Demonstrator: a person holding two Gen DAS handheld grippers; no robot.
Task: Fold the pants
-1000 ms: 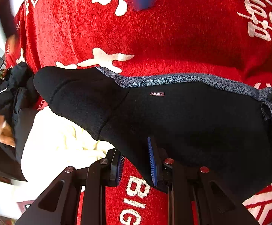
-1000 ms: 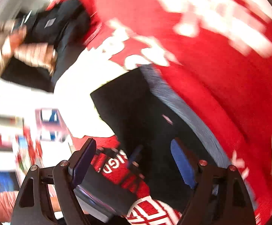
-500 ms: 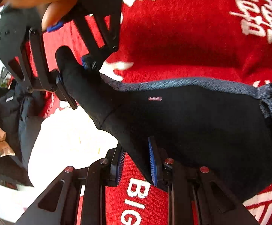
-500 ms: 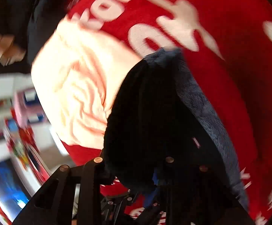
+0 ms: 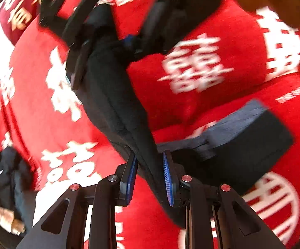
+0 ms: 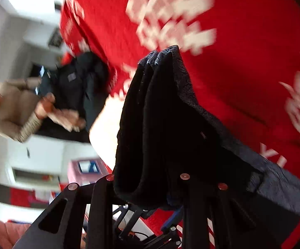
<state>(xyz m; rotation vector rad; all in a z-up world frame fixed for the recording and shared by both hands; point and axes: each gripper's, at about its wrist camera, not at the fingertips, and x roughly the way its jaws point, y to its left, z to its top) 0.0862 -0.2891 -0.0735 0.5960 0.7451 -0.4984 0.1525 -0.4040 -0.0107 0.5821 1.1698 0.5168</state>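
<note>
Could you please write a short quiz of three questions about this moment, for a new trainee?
1. True or false: the left gripper is shut on the black pants.
2. What colour is the blanket under the pants? A. blue B. red C. green
3. Fill in: in the left wrist view, the pants stretch from the left gripper up to the ____ gripper.

Key: 1. true 2. B 3. right
</note>
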